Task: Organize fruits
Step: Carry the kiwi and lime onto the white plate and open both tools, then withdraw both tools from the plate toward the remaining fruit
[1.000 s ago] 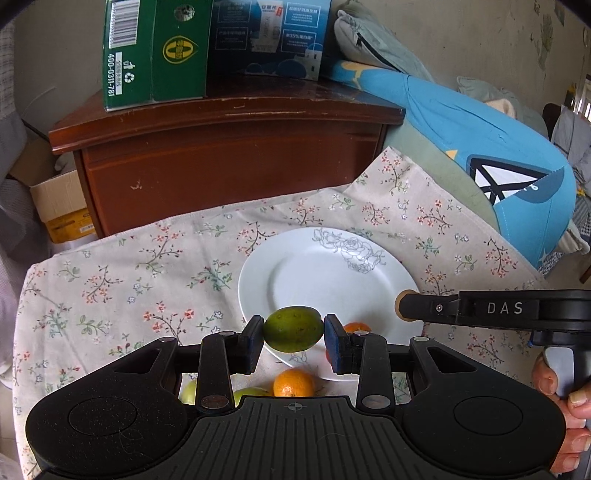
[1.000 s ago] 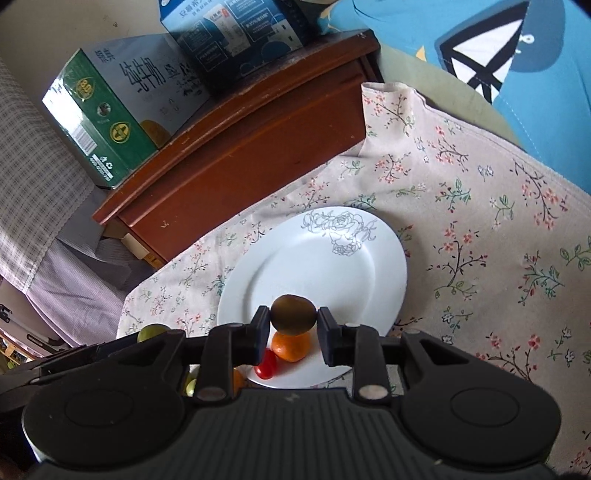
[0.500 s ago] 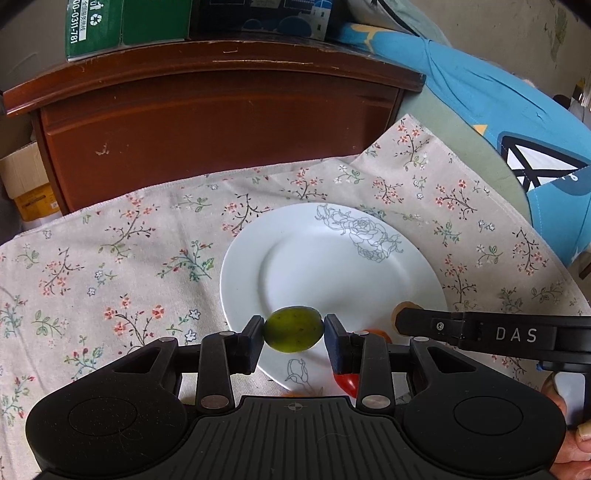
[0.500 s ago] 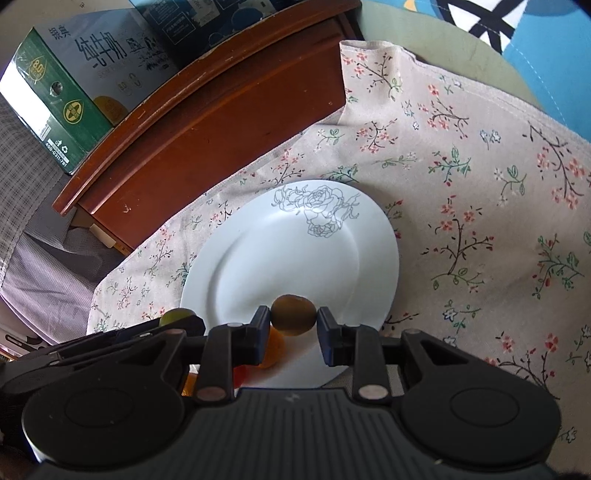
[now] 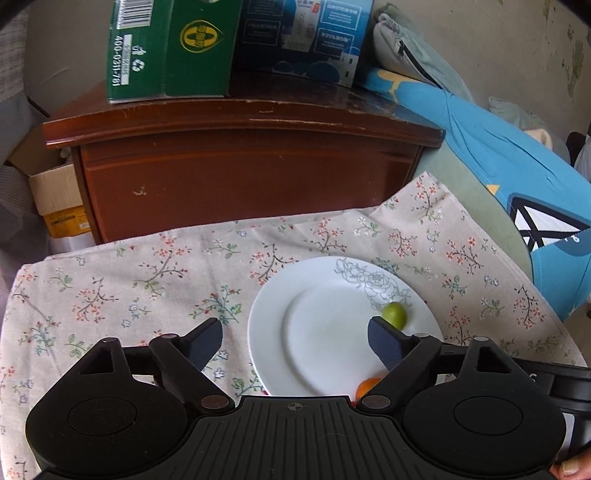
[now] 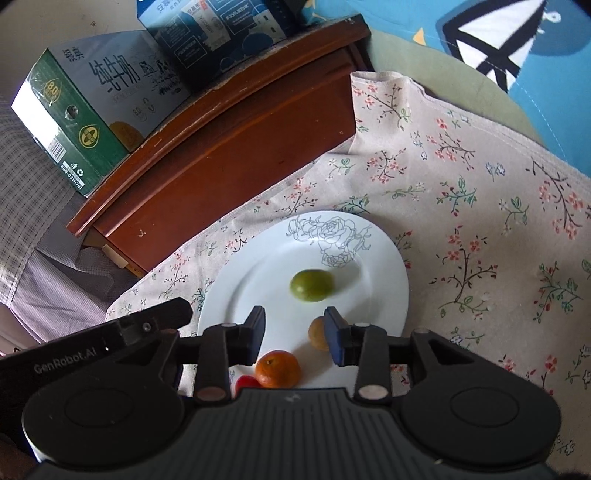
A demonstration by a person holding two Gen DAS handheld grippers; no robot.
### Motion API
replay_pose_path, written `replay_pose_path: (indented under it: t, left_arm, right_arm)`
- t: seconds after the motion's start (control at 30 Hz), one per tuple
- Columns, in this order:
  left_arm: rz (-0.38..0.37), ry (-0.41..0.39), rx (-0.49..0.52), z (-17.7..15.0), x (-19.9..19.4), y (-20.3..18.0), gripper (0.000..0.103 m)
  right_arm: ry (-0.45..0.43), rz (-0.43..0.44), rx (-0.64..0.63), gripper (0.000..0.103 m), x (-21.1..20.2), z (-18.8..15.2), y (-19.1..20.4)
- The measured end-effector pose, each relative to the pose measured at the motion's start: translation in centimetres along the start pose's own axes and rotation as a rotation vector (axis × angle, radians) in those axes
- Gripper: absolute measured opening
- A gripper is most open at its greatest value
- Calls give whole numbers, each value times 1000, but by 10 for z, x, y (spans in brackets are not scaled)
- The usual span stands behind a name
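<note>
A white plate (image 5: pixel 332 332) with a rose drawing lies on the floral cloth (image 5: pixel 129 280). My left gripper (image 5: pixel 295 339) hangs over the plate's left rim, its jaws opening wide with nothing between them. The green fruit (image 5: pixel 394 315) lies loose on the plate beyond its right fingertip. In the right wrist view the green fruit (image 6: pixel 312 285) sits mid-plate (image 6: pixel 384 273). My right gripper (image 6: pixel 295 328) is opening. The brown fruit (image 6: pixel 317 334) sits between its jaws against the right pad, clear of the left one. An orange (image 6: pixel 277 369) and a small red fruit (image 6: pixel 247 382) lie at the near rim.
A dark wooden cabinet (image 5: pixel 251 177) stands just behind the cloth, carrying a green carton (image 5: pixel 166 48) and a blue box (image 5: pixel 299 33). A blue cushion (image 5: pixel 517 166) borders the right side. A cardboard box (image 5: pixel 55 195) sits on the floor at the left.
The left jaws have sprung wide and released the green fruit, which now lies on the plate; that gripper shifted left. The right jaws have parted from the brown fruit.
</note>
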State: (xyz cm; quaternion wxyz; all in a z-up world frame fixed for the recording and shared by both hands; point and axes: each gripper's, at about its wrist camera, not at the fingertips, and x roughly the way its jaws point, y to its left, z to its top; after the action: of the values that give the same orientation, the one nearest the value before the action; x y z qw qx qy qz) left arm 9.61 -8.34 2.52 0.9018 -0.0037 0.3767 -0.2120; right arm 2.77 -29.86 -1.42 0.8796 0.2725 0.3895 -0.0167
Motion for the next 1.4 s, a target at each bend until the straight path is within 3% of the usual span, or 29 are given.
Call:
replay_pose_path:
  t: [0.17, 0.47, 0.67, 1.03, 1.4]
  left_arm:
    - [27, 14, 9, 1, -12, 7, 89]
    - [65, 16, 15, -4, -38, 20, 91]
    - [88, 11, -75, -15, -55, 40, 92]
    - [127, 31, -150, -56, -78, 53, 92]
    - [130, 115, -95, -97, -75, 40, 92]
  right_arm:
    - [-1, 17, -63, 45, -5, -4, 12]
    - [58, 64, -113, 45, -10, -22, 24]
    - [87, 89, -152, 45, -13, -33, 34]
    - [138, 102, -174, 44, -14, -59, 41]
    - [199, 141, -247, 41, 7, -76, 52]
